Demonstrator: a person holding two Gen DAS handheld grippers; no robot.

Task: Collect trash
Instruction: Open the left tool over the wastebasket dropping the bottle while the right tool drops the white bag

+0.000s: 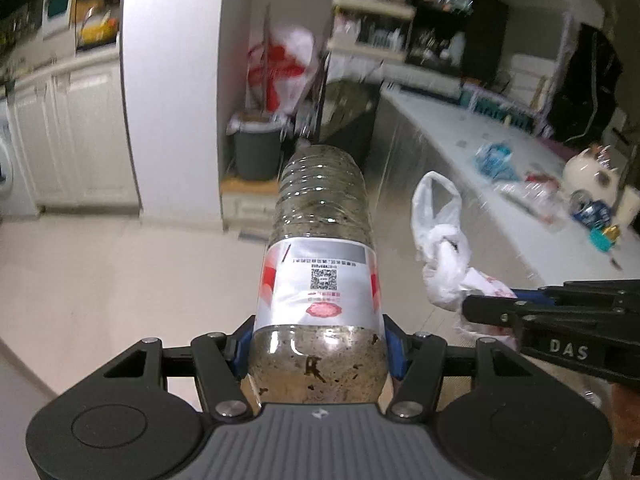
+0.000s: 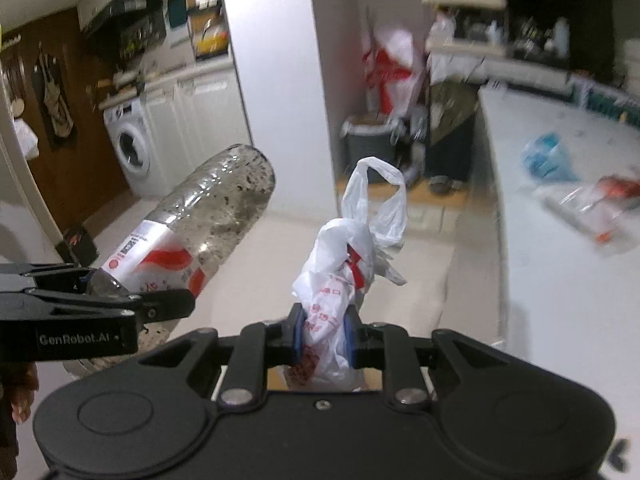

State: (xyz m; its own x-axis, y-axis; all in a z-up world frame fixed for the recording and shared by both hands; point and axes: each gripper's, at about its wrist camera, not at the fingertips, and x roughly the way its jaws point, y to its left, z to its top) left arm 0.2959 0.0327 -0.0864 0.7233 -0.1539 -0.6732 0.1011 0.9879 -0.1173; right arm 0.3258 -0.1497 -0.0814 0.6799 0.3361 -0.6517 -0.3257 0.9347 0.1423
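The left gripper (image 1: 318, 354) has its jaws pinching a dirty clear plastic bottle with a red-and-white label (image 1: 320, 264), held in the air. The right gripper (image 2: 323, 334) clamps a crumpled white plastic bag (image 2: 344, 264). A white bench (image 1: 500, 184) carries scattered wrappers; a grey bin (image 1: 256, 150) stands beyond. Only the right view shows a white washing machine (image 2: 130, 146).

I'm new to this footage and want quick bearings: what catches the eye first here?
A grimy clear plastic bottle with a red-and-white label, clamped in the left gripper, fills the left view's centre. The right gripper pinches a knotted white plastic bag with red print. Ahead, a grey bin stands by the white pillar; more litter lies on the white counter at right.
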